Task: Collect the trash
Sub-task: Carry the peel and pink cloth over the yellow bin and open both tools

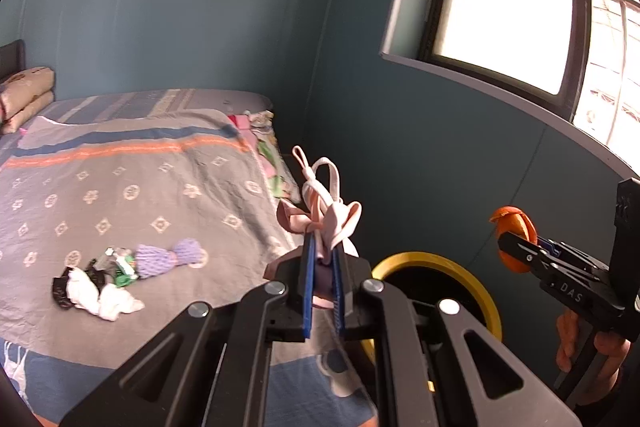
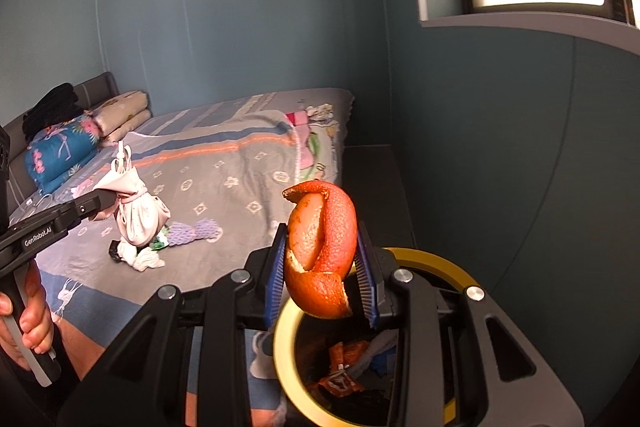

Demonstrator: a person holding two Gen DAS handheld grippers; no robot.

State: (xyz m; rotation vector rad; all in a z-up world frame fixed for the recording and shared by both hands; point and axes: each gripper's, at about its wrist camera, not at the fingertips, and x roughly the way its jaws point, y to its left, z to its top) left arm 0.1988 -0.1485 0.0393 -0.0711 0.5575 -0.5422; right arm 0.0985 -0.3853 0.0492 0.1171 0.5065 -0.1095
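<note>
**A:** Where did things stand with the trash?

**B:** Both hands were loaded. The left gripper (image 1: 322,259) was clamped tight on a small pink-white knotted bag (image 1: 328,215), held in the air over the edge of the bed (image 1: 160,187). The right gripper (image 2: 322,267) was closed on a curl of orange peel (image 2: 320,251), squeezed between its blue pads just above the yellow-rimmed bin (image 2: 288,359).

**A:** So the step was the drop. How would you have done it well?

**B:** I'd have brought each load squarely over the bin's mouth before letting go. The peel looked nearly there; it hung over the near rim, so a little further in would have been safer, or it could have glanced off the edge. The bag was lighter and floppy, with loops sticking up, so I'd have released it low and centred, and one hand at a time to keep the grippers from crowding each other.

**A:** Anything left on the bed?

**B:** Yes, a small heap (image 1: 100,283): white tissue, dark wrappers, something green, and a purple netted sleeve (image 1: 168,257).

**A:** Did the two cameras tell you different things?

**B:** The right one looked down into the bin and showed orange wrappers and scraps already inside; the left one only caught the rim (image 1: 436,261). The right view also showed the bag's full hanging shape and a blue patterned pillow (image 2: 60,155) by the headboard.
</note>
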